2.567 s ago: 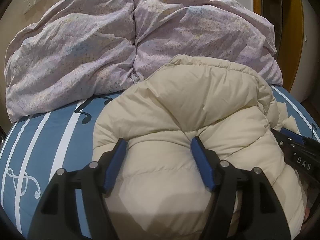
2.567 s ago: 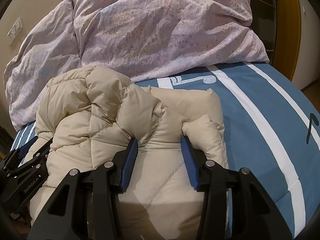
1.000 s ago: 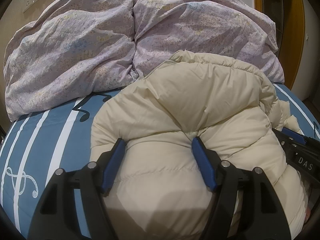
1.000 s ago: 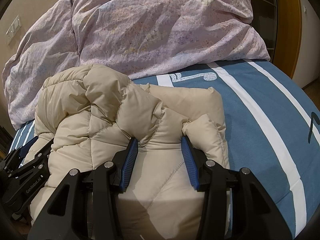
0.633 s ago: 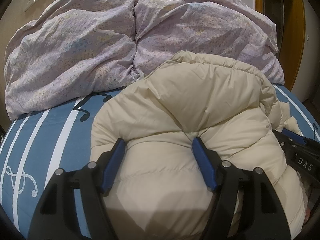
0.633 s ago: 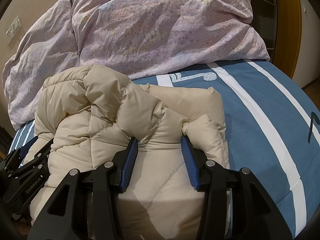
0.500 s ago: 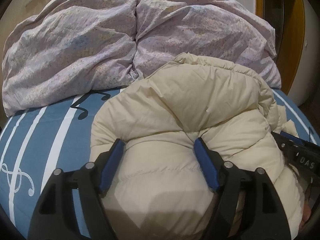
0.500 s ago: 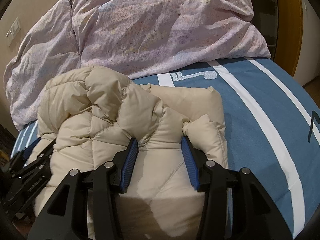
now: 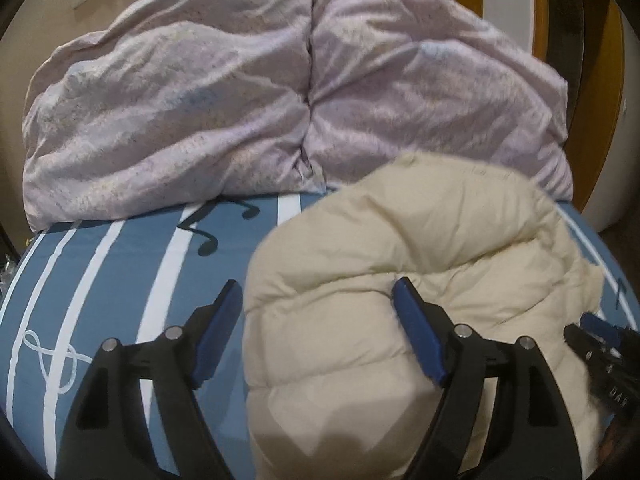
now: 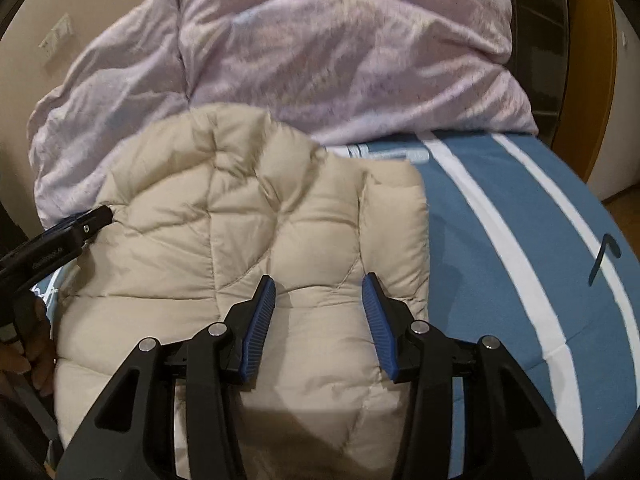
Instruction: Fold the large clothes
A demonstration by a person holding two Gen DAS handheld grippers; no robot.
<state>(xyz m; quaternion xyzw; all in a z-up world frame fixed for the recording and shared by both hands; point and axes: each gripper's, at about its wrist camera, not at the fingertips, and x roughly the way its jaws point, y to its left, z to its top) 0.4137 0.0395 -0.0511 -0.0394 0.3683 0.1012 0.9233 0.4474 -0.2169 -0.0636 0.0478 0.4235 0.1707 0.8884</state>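
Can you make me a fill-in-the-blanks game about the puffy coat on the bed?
1. The puffy coat is colored ____.
2. It lies on a blue bed sheet with ____ stripes.
3. Behind it sits a crumpled ____ duvet.
4. The black shapes printed on the sheet are music ____.

Missing words: cream; white; lilac; notes

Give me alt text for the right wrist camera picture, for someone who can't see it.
A cream puffer jacket lies bunched on a blue bedsheet with white stripes, with the right hand-held gripper open just above its near end. A crumpled lilac duvet is piled behind the jacket, and the left hand-held gripper reaches its left edge.
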